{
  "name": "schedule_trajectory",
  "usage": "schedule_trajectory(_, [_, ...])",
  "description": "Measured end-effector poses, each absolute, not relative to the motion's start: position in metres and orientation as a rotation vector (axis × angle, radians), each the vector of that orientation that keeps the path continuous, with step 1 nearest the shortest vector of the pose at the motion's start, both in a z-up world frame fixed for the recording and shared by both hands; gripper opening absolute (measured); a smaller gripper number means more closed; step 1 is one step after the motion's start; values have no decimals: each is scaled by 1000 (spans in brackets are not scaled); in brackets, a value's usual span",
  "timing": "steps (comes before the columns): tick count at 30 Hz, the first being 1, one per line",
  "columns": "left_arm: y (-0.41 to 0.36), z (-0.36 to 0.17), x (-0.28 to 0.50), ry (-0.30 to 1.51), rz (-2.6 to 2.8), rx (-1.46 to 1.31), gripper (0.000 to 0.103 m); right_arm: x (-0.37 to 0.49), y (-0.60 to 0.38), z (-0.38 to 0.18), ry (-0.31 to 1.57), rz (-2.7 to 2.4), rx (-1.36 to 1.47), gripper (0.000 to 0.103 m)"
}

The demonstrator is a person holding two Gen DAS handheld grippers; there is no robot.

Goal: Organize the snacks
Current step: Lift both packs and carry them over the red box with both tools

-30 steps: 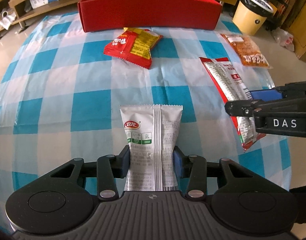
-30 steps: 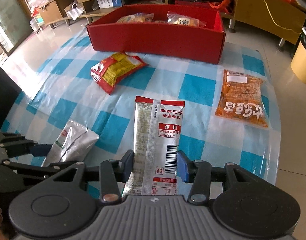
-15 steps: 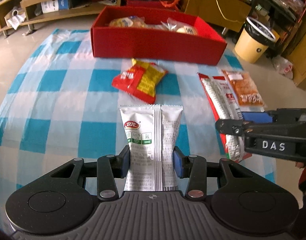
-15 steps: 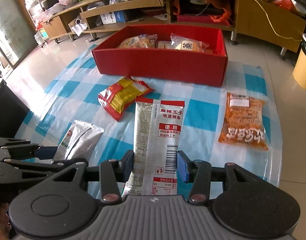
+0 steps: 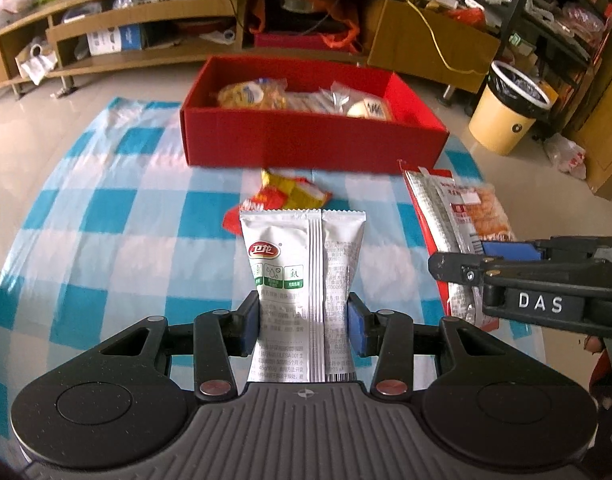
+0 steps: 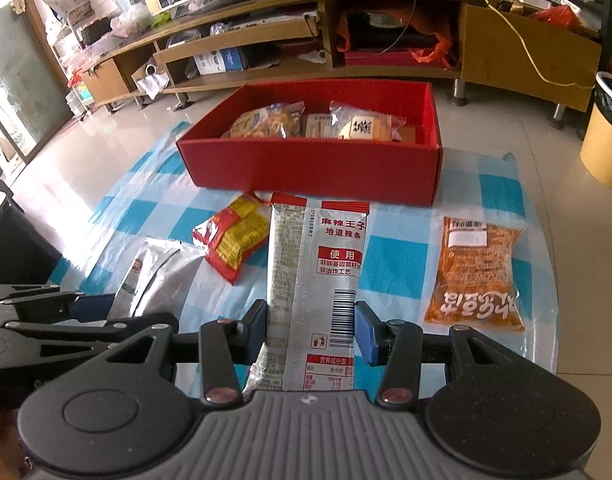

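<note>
— Checked blue-and-white cloth (image 5: 106, 216) across the lower frame, shelves and cabinets behind. Anything different from a second back?

— Both views raised and tipped up. Red box (image 5: 314, 144) lower in the frame than before, inside now open to view, a few bags already in there. Grips unchanged.

— Grips on what?

— Left gripper (image 5: 304, 320) clamped on a white packet (image 5: 302, 256), centre bottom of the left view, pads pressed on both edges. Right gripper (image 6: 312, 328) clamped the same way on a long silver packet (image 6: 318, 264) with red ends, centre bottom of the right view. Both packets short of the box, apparently lifted off the cloth.

— Meaning for the tidying?

— Probably pickup done and carry to the box under way, with the drop not yet made. Left lying on the cloth: red-and-yellow bag (image 6: 234, 240) just in front of the box, orange bag (image 6: 478, 272) at the right of the right view.

— Hidden or unclear?

— Lower ends of both held packets lost behind the gripper bodies. Red-and-yellow bag half covered by the white packet in the left view. Box contents blurred there. Small print mostly unreadable. Real clearance between packets and cloth: hard to tell.
</note>
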State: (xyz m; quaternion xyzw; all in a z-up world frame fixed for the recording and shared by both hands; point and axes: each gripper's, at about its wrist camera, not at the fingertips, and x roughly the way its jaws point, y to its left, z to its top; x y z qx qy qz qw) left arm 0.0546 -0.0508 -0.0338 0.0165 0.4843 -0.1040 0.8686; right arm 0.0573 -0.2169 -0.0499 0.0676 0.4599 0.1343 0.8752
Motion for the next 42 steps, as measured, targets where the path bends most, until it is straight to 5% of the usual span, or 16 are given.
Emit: schedule_trajectory(42, [-80, 19, 151, 772, -148, 36, 52, 140, -247, 1, 766, 210, 219, 43])
